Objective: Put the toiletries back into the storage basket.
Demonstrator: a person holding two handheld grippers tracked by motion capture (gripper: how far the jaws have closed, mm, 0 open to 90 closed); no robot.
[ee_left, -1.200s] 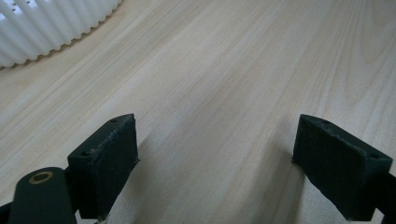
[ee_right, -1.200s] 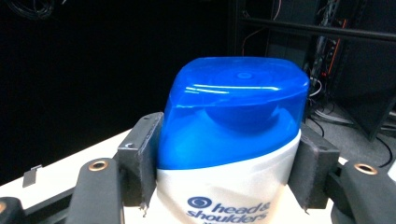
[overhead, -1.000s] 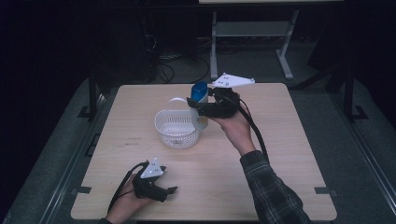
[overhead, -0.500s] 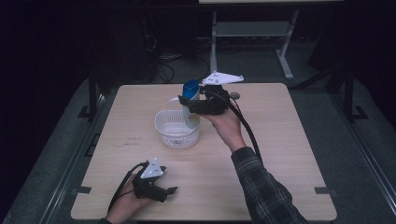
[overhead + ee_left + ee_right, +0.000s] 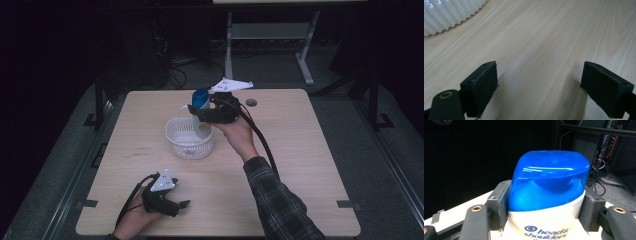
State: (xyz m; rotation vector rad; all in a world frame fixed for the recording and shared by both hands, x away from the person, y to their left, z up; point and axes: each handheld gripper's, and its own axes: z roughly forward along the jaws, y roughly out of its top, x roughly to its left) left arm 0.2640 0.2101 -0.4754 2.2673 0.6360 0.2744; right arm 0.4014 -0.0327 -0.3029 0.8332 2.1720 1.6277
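A light wooden table (image 5: 300, 165) carried the work, with a small round grommet hole (image 5: 251, 102) near its far edge. On it, left of centre, stood a white ribbed plastic basket (image 5: 187, 142), its fluted wall also showing at the top left of the left gripper view (image 5: 446, 15).

The right gripper (image 5: 202, 115) was raised over the basket's far rim, its jaws clenched on a white Head & Shoulders shampoo bottle (image 5: 202, 107) just below the bottle's blue cap (image 5: 549, 178). In the right gripper view the two pads pressed against the bottle's sides where the cap met the white body (image 5: 544, 225), with the brand lettering visible beneath. The bottle's lower end hung at the basket's rim; whether it touched the basket could not be told.

The left gripper (image 5: 182, 204) rested near the table's front edge, well apart from the basket, its jaws released and spread wide with only bare wood between them.
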